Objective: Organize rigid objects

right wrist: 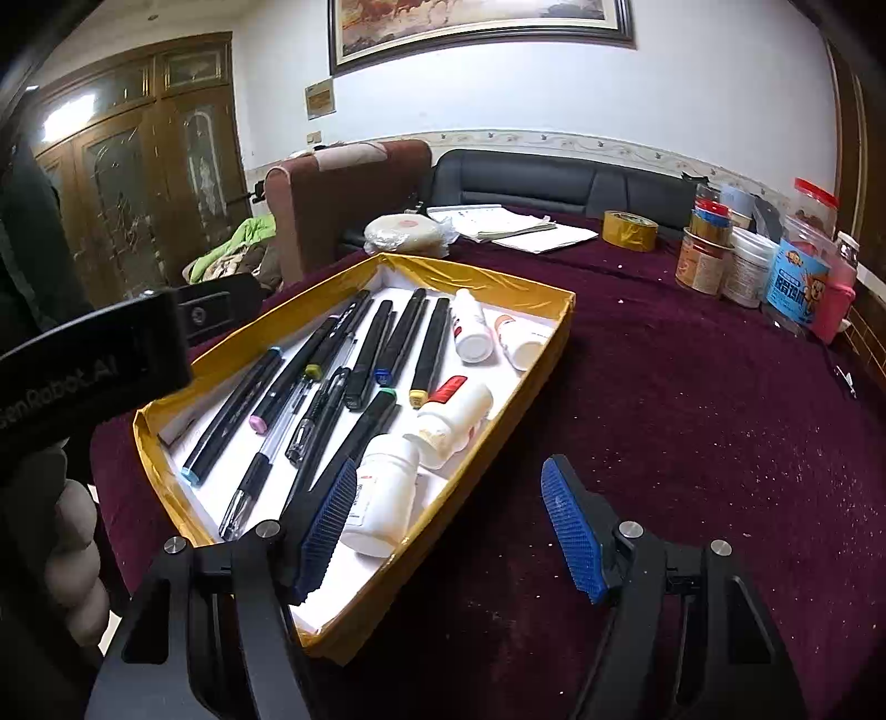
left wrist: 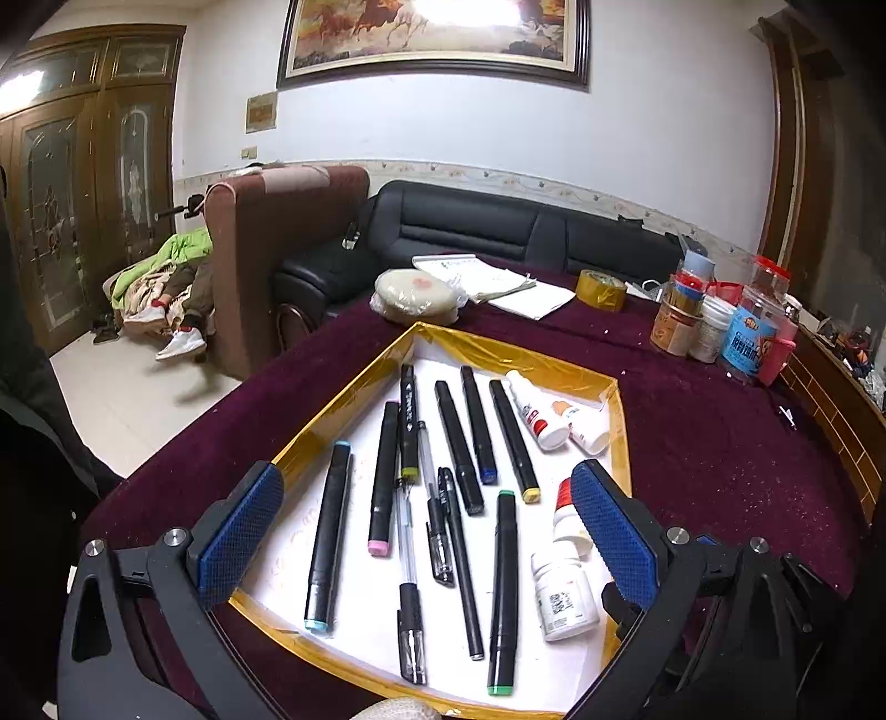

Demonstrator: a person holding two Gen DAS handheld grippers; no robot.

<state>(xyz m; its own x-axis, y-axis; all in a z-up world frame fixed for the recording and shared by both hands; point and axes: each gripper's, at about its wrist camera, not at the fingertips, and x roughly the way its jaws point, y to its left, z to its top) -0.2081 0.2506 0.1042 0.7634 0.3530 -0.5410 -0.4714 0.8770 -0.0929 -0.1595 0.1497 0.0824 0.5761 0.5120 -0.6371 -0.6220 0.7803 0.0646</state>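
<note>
Several markers (left wrist: 457,446) lengthwise in gold tray (left wrist: 343,421), tips nearward

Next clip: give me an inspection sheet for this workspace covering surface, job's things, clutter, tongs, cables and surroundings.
Surface: dark maroon velvet tablecloth, speckled with pale crumbs.
Job's things: gold-rimmed white-floored cardboard tray holds black markers with coloured ends, among them the blue-capped black marker, gel pens and four small white plastic bottles, one being the nearest white pill bottle; all lie flat.
Clutter: roll of brown packing tape, round white wrapped cake, loose papers, cluster of jars and tins, all outside the tray.
Tongs: left tongs open above the tray, empty; right tongs open, empty, straddling the tray's near rim.
Cables: nothing seen.
Surroundings: black leather sofa, brown armchair, wooden cabinet, framed painting.
</note>
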